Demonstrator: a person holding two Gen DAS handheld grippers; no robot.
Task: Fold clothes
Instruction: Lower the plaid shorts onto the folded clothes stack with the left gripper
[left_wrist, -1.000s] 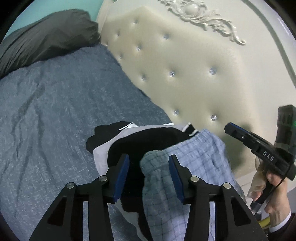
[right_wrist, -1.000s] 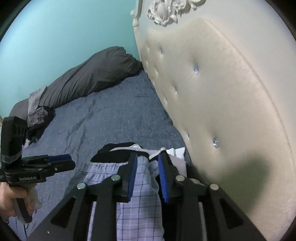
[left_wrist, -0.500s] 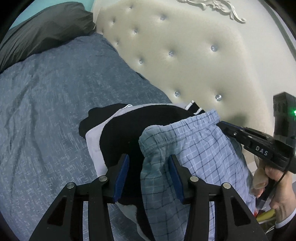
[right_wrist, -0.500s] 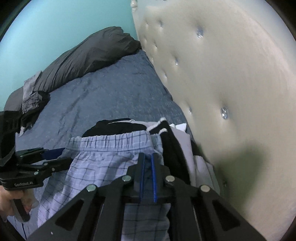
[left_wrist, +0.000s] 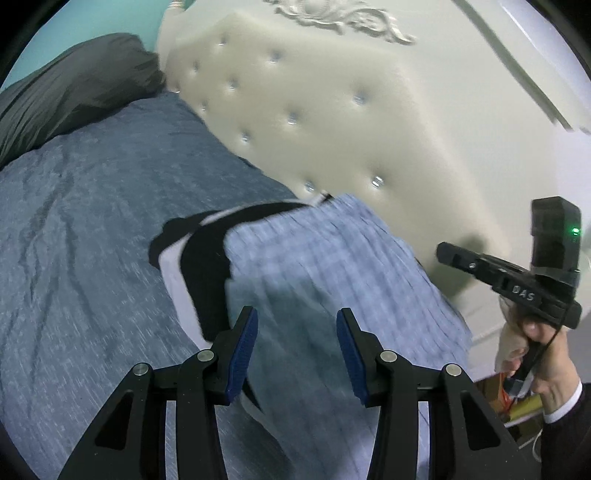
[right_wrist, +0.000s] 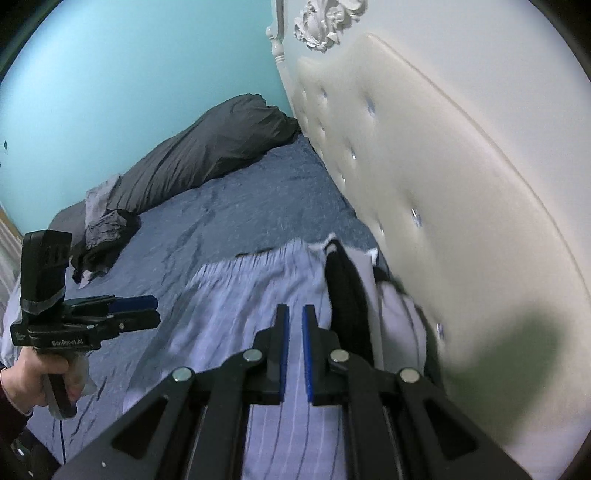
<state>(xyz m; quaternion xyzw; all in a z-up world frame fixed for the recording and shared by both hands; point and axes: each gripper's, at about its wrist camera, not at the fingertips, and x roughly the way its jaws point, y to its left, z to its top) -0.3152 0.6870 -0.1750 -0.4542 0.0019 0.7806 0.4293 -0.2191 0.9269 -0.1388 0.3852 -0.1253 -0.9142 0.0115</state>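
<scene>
Here the left gripper (left_wrist: 295, 350) is hanging released over the checked shorts (left_wrist: 325, 266); the right gripper (right_wrist: 293, 354) is staying clenched, gripping nothing visible.

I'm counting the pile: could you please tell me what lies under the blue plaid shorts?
Under the blue plaid shorts a black and white garment pokes out on the bed. How far it runs, or whether more lies beneath, is covered.

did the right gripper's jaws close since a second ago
Yes. The right gripper was open around the plaid shorts' waistband; now its pads stand nearly together, nothing visibly between them.
</scene>
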